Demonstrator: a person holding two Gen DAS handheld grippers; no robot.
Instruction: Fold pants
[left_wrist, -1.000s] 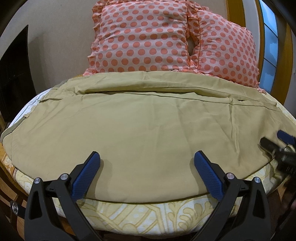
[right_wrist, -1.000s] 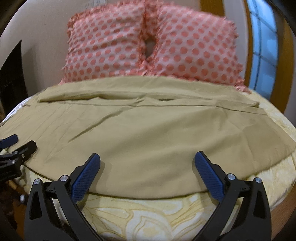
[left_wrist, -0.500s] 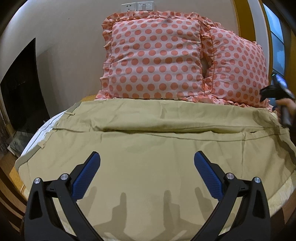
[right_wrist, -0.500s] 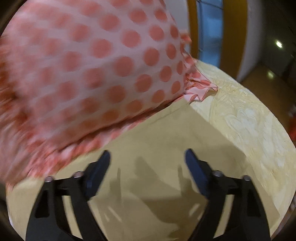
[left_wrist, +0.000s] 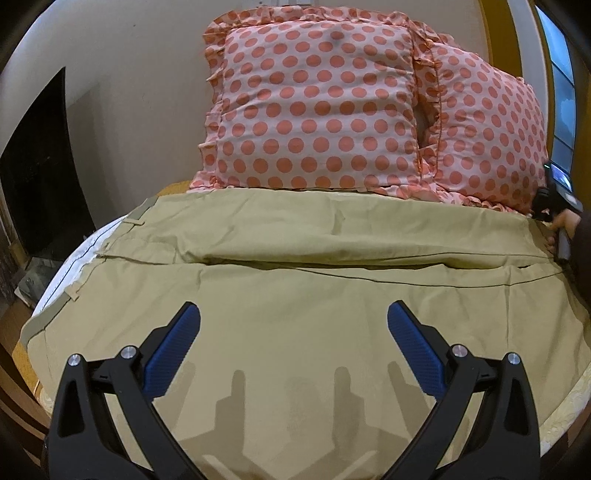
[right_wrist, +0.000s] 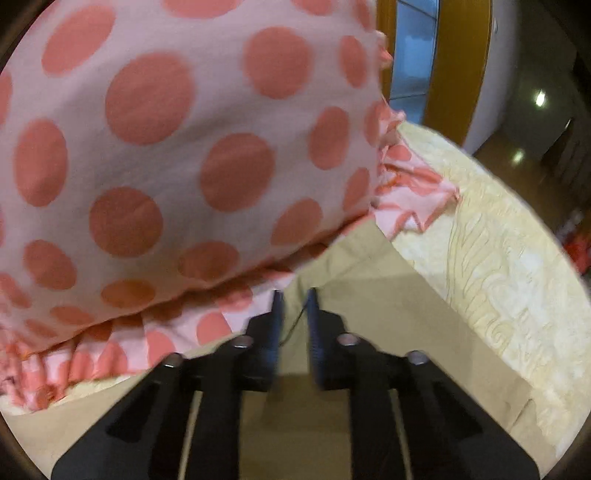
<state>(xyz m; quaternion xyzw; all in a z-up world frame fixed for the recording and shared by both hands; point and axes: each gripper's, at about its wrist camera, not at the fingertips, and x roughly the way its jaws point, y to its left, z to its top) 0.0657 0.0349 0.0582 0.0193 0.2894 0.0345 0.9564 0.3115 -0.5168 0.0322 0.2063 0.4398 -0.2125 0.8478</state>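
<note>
Khaki pants (left_wrist: 295, 288) lie spread across the bed, waistband at the left, legs running right. My left gripper (left_wrist: 293, 332) is open and empty, hovering over the near leg. My right gripper (right_wrist: 294, 306) is nearly shut, its jaws pinching the far hem corner of the pants (right_wrist: 369, 314) just below the polka-dot pillow (right_wrist: 184, 147). From the left wrist view the right gripper's body (left_wrist: 557, 199) and the hand holding it show at the far right edge of the pants.
Two pink polka-dot pillows (left_wrist: 317, 107) lean on the wall behind the pants. A cream patterned bedspread (right_wrist: 498, 258) lies under them. A dark opening (left_wrist: 37, 177) is at the left, a window (left_wrist: 561, 81) at the right.
My right gripper swung from the near edge to the far right hem corner and closed on it. My left gripper moved forward over the pants and stayed open.
</note>
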